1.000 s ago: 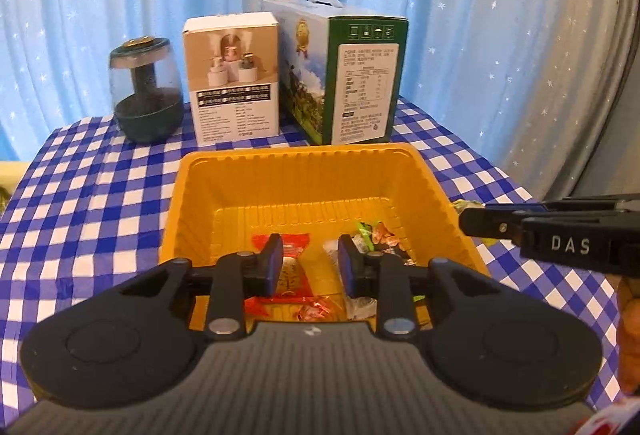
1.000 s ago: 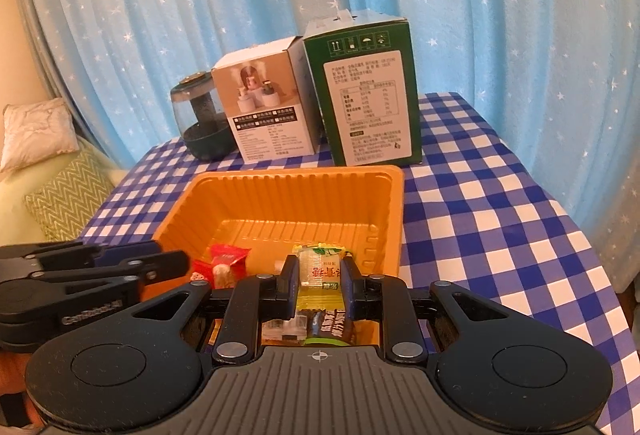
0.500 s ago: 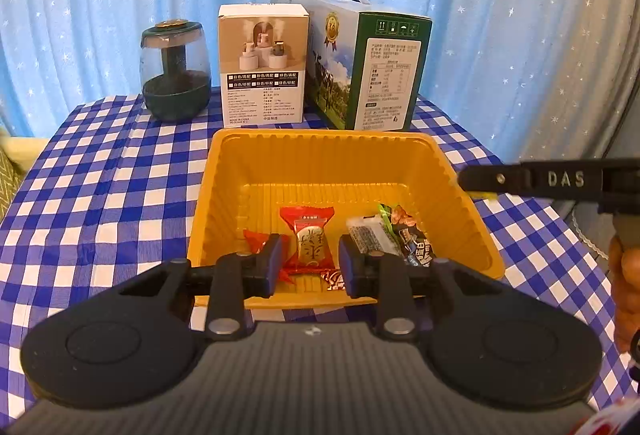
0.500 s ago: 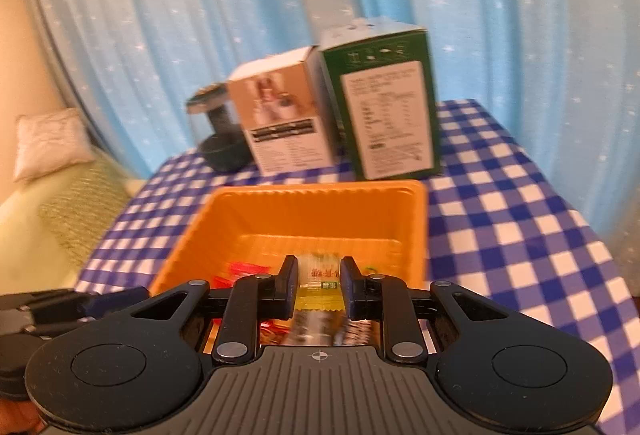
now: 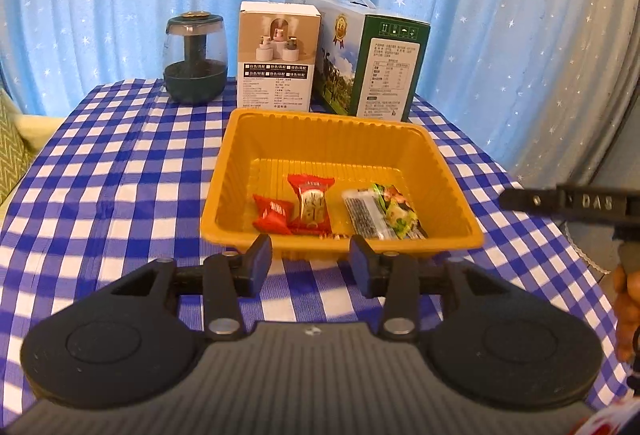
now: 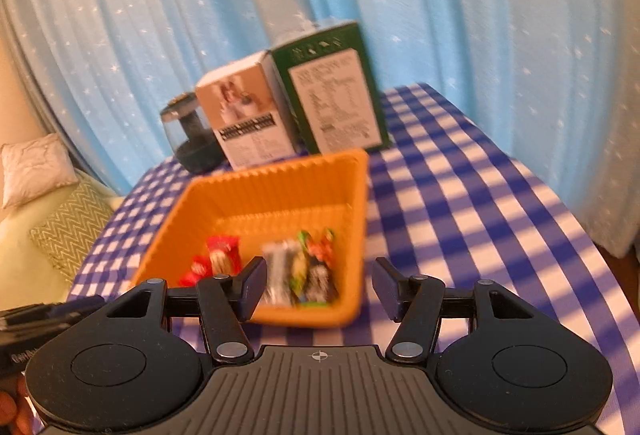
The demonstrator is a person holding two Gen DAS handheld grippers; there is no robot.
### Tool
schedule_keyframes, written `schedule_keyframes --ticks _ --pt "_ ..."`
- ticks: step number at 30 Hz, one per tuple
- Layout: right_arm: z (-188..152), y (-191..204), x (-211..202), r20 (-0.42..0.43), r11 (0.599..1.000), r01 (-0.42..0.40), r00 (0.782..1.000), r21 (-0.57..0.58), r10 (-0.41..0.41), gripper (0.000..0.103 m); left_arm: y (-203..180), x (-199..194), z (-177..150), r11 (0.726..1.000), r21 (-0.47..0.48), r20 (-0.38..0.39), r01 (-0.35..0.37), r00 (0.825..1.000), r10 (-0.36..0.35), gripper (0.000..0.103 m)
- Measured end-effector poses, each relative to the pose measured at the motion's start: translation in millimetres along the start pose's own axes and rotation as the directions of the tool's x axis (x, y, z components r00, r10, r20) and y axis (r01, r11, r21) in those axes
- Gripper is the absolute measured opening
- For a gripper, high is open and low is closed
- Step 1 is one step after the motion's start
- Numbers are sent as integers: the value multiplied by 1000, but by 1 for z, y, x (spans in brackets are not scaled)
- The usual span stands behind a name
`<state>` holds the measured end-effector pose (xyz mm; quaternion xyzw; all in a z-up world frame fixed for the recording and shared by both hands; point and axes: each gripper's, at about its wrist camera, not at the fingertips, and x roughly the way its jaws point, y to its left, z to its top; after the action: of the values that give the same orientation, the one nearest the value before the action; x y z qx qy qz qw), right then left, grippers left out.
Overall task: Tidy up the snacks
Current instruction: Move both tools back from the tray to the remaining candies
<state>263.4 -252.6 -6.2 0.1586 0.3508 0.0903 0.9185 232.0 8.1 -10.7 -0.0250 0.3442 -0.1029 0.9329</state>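
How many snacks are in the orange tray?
4 that I can see, all at the near end of the orange tray: a small red packet, a taller red packet, a silvery packet, a green packet. More may hide underneath.

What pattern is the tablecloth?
Blue and white checks on the tablecloth, clearest in the left wrist view.

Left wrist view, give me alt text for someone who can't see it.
An orange plastic tray on a blue-and-white checked tablecloth holds four wrapped snacks: two red packets and two more beside them. The left gripper is open and empty in front of the tray. Behind stand a dark green humidifier and two boxes.
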Motion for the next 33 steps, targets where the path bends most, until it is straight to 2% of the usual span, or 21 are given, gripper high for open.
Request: schedule_keyframes --ticks 5,15,23,33 --pt "-28 -7 -33 -19 999 25 1000 31 -25 59 -2 -26 -14 999 -32 -3 7 1000 -7 39" --pt "-76 7 -88 -35 1000 20 999 -4 -20 58 -9 -81 -47 998 -55 12 -16 1000 16 44" --pt "-111 12 -112 -83 1000 17 996 0 -17 59 -14 -110 -80 996 -79 -3 -33 999 33 50" --pt "-139 23 -127 -137 999 34 990 -36 -39 59 -23 -125 -107 997 -73 -36 -38 999 35 54"
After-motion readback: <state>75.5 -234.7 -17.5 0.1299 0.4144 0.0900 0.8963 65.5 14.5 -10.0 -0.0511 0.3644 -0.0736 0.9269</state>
